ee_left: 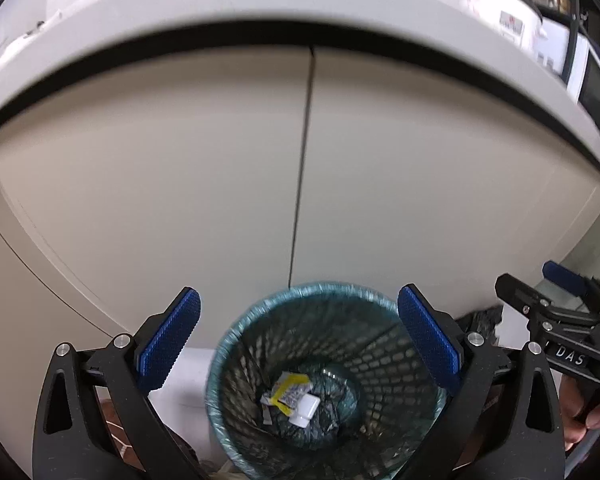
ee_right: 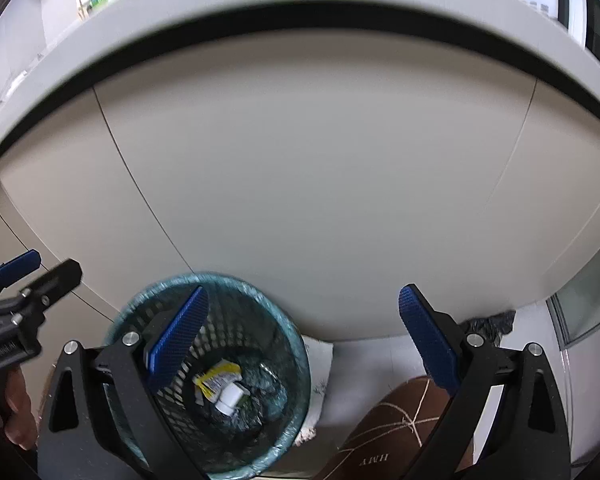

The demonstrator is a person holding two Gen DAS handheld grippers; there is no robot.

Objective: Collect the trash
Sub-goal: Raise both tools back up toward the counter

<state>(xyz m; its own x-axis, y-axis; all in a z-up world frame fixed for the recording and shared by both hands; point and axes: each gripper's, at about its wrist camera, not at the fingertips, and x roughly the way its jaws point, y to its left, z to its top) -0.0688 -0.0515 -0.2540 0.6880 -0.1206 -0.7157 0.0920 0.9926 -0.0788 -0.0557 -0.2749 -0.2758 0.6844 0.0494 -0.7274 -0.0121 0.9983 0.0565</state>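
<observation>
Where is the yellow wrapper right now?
In both wrist views the yellow wrapper lies at the bottom of the lined mesh bin, against a small white container, below the cabinet doors.

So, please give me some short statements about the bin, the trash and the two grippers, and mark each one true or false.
1. The waste bin is lined with a plastic bag. True.
2. The left gripper is clamped on a yellow wrapper. False: its jaws stand wide open and empty.
3. A yellow wrapper and a small white container lie at the bottom of the bin. True.
4. The right gripper holds a bottle. False: it is open with nothing between its jaws.
5. The bin stands on the countertop. False: it stands on the floor, in front of the cabinet doors.
</observation>
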